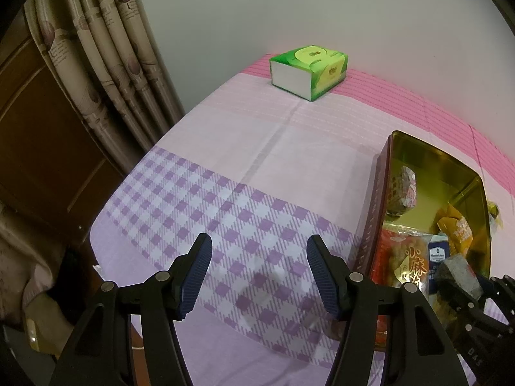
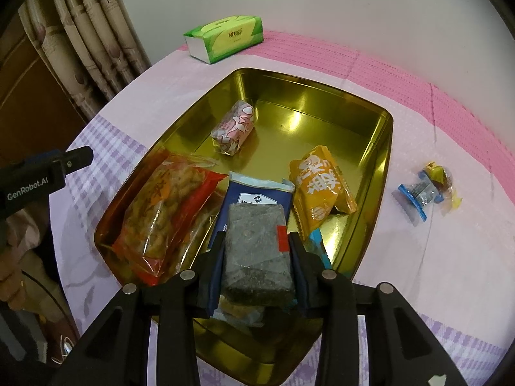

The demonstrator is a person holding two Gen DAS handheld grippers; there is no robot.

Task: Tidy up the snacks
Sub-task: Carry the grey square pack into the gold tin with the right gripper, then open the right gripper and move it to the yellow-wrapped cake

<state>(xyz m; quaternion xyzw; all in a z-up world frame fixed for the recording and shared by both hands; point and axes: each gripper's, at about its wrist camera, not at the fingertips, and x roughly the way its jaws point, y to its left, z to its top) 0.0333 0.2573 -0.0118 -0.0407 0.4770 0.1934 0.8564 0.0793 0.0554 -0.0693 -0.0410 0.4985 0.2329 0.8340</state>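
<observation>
While over the gold tin [image 2: 379, 148], right gripper [image 2: 257, 254] pinching a grey, perhaps sesame, bar [image 2: 254, 244]; left gripper [image 1: 259, 276] spread.

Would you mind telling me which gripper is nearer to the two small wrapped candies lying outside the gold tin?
Right. The right gripper hangs over the gold tin, holding a grey bar, with the candies past the tin's right wall. The left gripper hangs beyond the tin's left side.

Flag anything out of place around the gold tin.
Two small wrapped snacks, a blue-ended one and a yellow one, lie on the tablecloth right of the gold tin, while the other snacks are inside. The right gripper holds a grey sesame bar over the tin.
</observation>
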